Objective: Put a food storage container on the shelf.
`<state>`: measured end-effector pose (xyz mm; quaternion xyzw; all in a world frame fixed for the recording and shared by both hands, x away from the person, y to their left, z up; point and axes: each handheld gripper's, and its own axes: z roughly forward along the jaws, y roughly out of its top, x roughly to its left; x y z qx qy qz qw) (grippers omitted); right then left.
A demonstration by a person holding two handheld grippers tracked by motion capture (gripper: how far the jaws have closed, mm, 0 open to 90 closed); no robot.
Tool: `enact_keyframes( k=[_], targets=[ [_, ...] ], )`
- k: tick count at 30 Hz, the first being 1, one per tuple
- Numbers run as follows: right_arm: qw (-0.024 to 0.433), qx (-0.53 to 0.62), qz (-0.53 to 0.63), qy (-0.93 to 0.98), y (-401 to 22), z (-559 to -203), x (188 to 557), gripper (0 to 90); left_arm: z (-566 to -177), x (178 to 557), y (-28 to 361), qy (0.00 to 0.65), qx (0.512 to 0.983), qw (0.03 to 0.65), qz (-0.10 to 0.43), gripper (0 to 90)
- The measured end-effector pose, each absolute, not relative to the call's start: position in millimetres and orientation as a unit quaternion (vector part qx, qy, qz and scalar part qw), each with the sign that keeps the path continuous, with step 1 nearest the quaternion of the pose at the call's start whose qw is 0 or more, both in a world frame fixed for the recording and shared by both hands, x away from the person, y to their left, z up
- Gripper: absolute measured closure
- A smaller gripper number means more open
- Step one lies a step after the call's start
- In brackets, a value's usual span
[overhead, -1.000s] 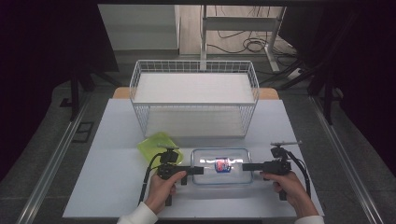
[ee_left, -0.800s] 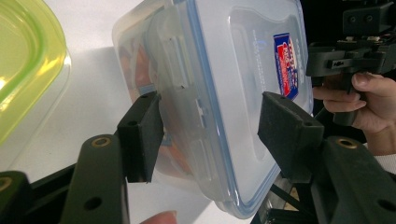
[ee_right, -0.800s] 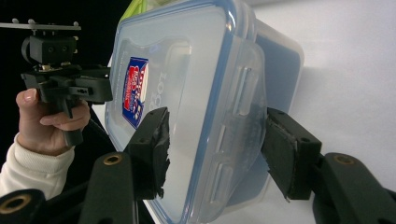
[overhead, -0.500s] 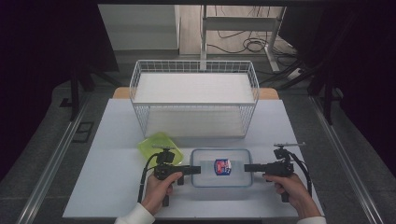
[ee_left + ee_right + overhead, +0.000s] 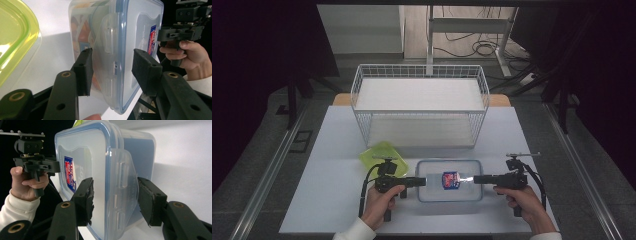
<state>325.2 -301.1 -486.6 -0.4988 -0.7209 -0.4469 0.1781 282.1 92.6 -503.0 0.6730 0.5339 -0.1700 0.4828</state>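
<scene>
white table (image 5: 332,200), both grippers (image 5: 112,72) (image 5: 115,200) apart, straddling clear container's (image 5: 432,192) end latches

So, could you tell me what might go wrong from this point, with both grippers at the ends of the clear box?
1. The left gripper and right gripper straddle the latch flaps of the clear box with jaws open; closing on a hinged flap could slip or pop it.
2. Uneven pushing might slide the box toward the green lid beside it.
3. If lifted by its ends, the box could tilt and shift its contents.
</scene>
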Motion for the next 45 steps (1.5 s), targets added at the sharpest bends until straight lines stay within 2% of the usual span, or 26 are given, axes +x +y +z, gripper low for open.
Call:
enact_keyframes(
  k=[12, 18, 30, 45],
  targets=[
    [0.172, -0.498, -0.458, -0.716, -303, -479, 322, 49.2, -495, 279, 94, 0.531, 0.669, 0.490, -0.176, 52.7],
    [0.167, -0.490, -0.473, -0.713, -298, -468, 321, 49.5, -478, 276, 100, 0.528, 0.672, 0.495, -0.158, 52.6],
    [0.149, -0.468, -0.496, -0.716, -280, -427, 322, 49.7, -433, 277, 119, 0.517, 0.675, 0.509, -0.133, 52.6],
    [0.124, -0.446, -0.509, -0.726, -247, -376, 346, 49.7, -393, 294, 149, 0.510, 0.668, 0.530, -0.113, 52.7]
  ],
)
